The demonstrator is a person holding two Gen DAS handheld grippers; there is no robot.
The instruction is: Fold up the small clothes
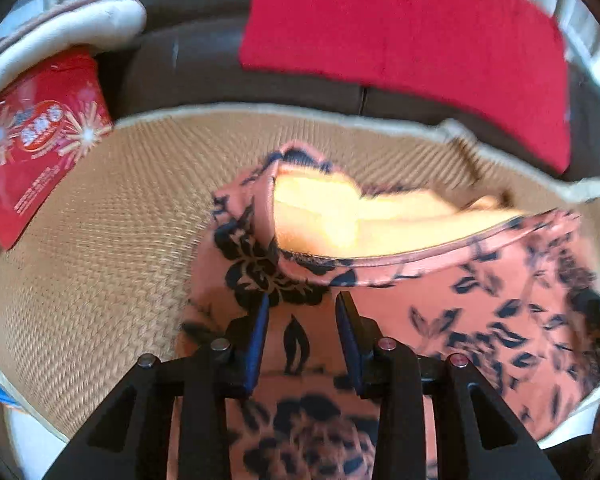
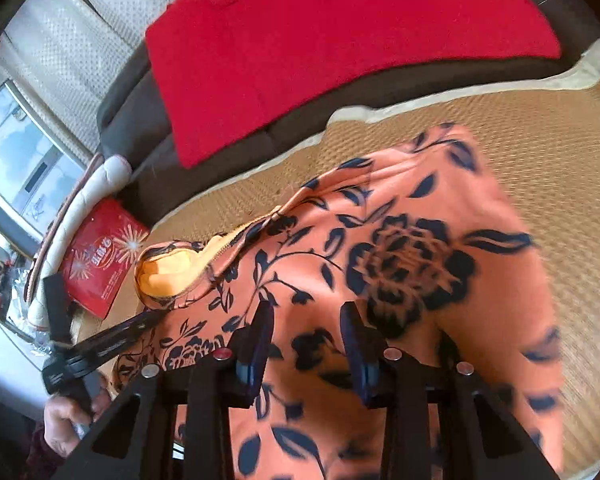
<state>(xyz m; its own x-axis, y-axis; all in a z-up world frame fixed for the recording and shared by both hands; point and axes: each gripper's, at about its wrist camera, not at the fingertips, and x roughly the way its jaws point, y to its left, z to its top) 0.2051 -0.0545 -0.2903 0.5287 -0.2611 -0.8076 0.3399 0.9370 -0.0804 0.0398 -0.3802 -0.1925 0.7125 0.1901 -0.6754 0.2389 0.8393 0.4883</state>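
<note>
Garment (image 2: 400, 264) flat on the mat (image 1: 100, 240), yellow lining showing at 10 o'clock. Left gripper (image 1: 302, 316) and right gripper (image 2: 306, 320) both released, nothing pinched – risk: a thin grab catches one layer, fold skews.

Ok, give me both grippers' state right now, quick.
Left gripper: open, jaws apart over the floral garment, nothing pinched.
Right gripper: open, jaws apart above the same garment, holding nothing.
</note>
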